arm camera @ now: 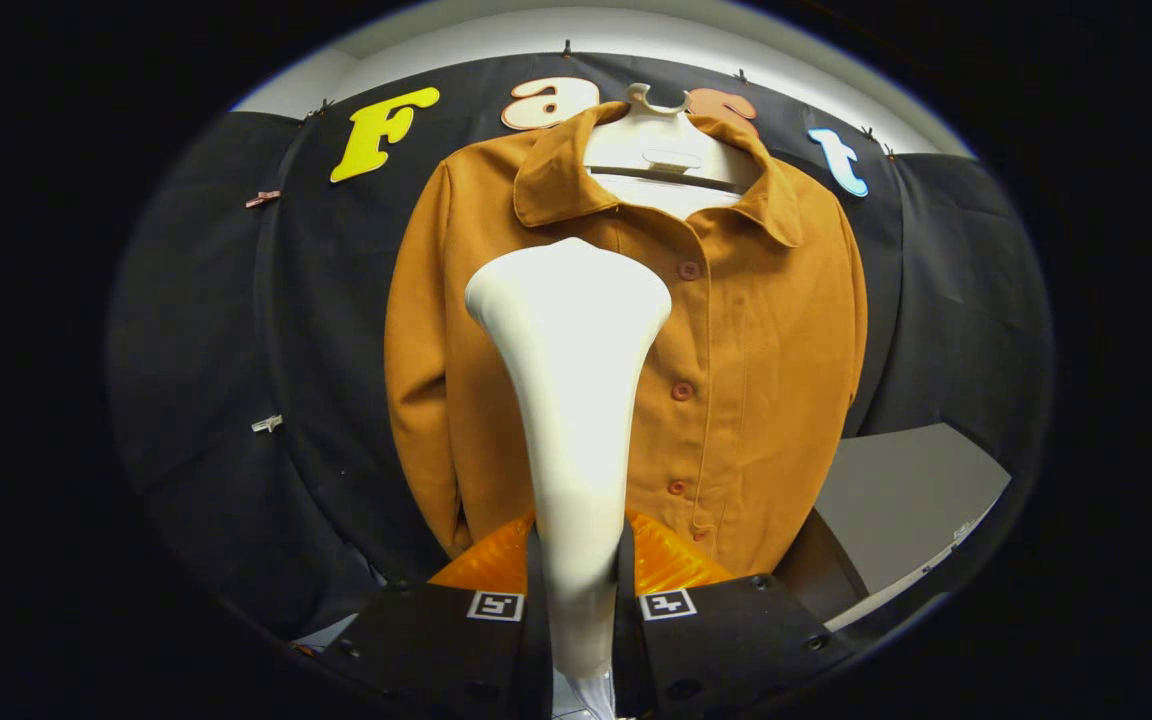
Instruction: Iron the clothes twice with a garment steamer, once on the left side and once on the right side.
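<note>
I have the gripper point(576, 590) clamped on the steamer point(569, 400), both fingers pressing its narrow handle. Its long axis runs straight ahead from the fingers, wide head pointing up at the jacket point(756, 370), which hangs on a hanger point(661, 150) just beyond.

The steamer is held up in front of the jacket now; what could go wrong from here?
1. The jaws grip only the narrow handle of the steamer, so its wide head may tilt or slip.
2. The head faces the jacket beside the buttons and could catch on them.
3. The jacket hangs on a hanger and might swing.
</note>
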Demonstrator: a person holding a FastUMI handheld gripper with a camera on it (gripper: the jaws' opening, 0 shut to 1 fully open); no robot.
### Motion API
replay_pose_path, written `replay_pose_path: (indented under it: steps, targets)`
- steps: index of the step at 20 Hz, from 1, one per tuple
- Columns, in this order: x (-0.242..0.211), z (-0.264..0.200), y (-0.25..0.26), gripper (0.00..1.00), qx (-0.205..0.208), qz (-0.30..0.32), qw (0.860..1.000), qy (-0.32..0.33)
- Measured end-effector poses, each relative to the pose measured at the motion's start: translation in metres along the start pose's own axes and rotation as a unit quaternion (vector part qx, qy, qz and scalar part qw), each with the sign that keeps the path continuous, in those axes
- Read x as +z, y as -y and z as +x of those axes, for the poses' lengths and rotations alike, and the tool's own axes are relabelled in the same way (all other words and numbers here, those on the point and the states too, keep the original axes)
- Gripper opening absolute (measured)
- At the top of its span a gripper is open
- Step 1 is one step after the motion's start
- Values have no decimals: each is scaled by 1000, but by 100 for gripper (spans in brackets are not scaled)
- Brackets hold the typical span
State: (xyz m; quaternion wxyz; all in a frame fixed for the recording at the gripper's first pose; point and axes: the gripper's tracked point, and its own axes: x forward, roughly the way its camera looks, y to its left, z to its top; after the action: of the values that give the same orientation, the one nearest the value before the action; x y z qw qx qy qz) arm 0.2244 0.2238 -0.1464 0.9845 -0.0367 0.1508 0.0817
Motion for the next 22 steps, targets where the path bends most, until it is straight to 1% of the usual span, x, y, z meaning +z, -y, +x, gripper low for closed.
replay_pose_path:
  steps: [5, 9, 15, 22]
  targets:
    - [-1, 31, -2, 27, -23, -9, 1000, 15]
    - [-24, 39, 1, 27, -45, -19, 999, 21]
    - [-89, 47, -2, 27, -51, -11, 999, -1]
    - [-179, 53, -2, 27, -47, -13, 997, -56]
